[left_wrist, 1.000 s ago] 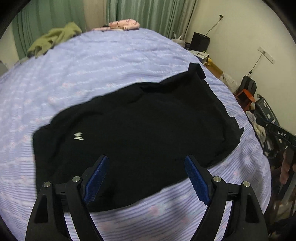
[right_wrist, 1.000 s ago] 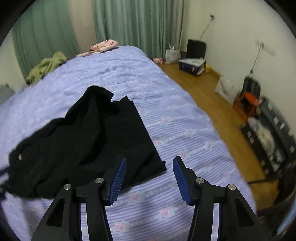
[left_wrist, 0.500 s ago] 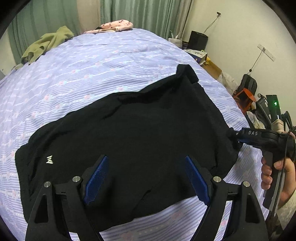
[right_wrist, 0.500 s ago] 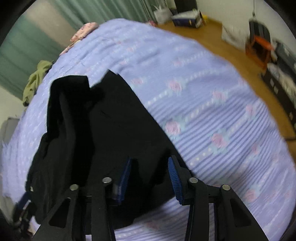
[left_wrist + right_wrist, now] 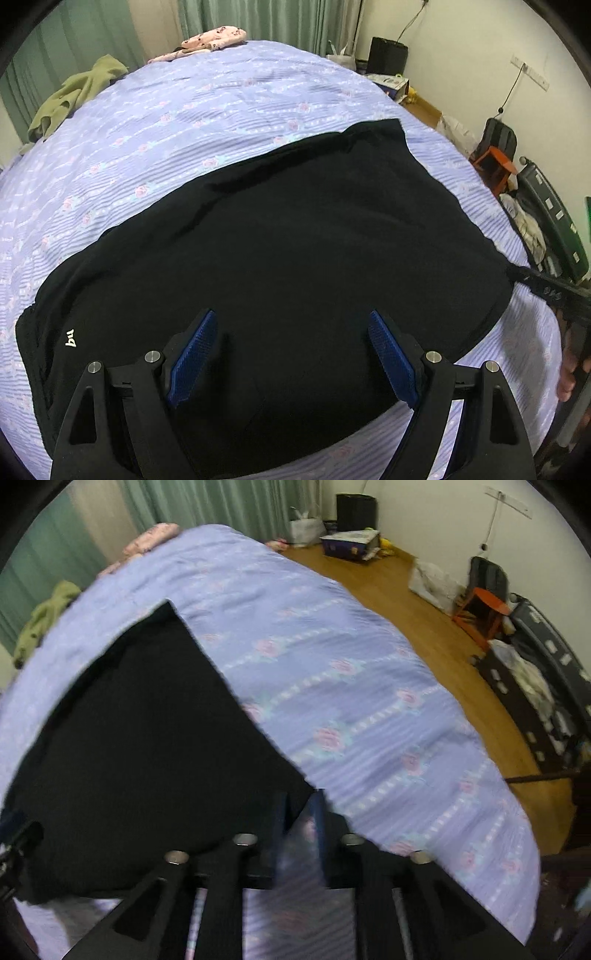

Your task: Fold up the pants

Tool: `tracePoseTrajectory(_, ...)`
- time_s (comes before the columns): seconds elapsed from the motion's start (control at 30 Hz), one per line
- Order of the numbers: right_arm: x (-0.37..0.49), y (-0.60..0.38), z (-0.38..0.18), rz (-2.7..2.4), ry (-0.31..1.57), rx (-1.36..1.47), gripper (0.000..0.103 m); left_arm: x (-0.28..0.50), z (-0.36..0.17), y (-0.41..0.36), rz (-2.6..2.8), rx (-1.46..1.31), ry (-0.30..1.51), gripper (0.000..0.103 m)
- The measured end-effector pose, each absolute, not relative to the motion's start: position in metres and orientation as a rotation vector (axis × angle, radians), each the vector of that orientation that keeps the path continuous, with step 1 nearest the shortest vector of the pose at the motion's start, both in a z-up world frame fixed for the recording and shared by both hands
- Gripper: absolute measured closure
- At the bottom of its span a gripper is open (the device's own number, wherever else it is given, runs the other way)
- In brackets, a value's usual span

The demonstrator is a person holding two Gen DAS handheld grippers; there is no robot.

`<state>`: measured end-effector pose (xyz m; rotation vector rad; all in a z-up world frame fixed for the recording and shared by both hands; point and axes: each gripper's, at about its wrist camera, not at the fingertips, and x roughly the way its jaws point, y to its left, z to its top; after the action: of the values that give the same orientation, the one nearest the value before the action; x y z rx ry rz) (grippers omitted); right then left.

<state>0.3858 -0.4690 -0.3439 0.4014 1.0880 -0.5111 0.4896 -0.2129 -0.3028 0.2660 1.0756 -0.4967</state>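
Observation:
Black pants (image 5: 280, 236) lie spread across the lavender floral bedspread (image 5: 221, 96), with a small white logo near their left edge. My left gripper (image 5: 291, 354) is open and hovers over the pants' near edge, holding nothing. In the right wrist view my right gripper (image 5: 300, 812) is shut on the near right corner of the pants (image 5: 147, 738). It also shows at the right edge of the left wrist view (image 5: 546, 291), pinching that corner.
An olive garment (image 5: 74, 96) and a pink garment (image 5: 214, 38) lie at the bed's far end by green curtains. Right of the bed are wooden floor (image 5: 424, 620), an orange stool (image 5: 480, 609), boxes and a dark rack (image 5: 535, 686).
My right gripper moved down to the pants' right corner and closed on it. My left gripper stayed open and came closer over the pants, which now lie flatter.

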Motion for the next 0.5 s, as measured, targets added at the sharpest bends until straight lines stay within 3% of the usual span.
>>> tracePoseTrajectory(0.03, 0.381, -0.471, -0.339, -0.549, 1.072, 0.392, 0.058, 0.489, -0.303, -0.212, -0.499, 0.269, 1.075, 0.019)
tracePoseTrajectory(0.07, 0.376, -0.473, -0.333, -0.568, 1.052, 0.385, 0.055, 0.488, -0.303, -0.212, -0.501, 0.273, 1.073, 0.019)
tracePoseTrajectory(0.23, 0.373, -0.475, -0.295, -0.568, 0.929, 0.329, 0.054, 0.49, -0.295, -0.202, -0.475, 0.335, 1.01, 0.019)
tracePoseTrajectory(0.5, 0.487, -0.465, -0.28, -0.3, 0.88, 0.185, 0.055, 0.515, -0.283, -0.165, -0.354, 0.363, 0.938, 0.019)
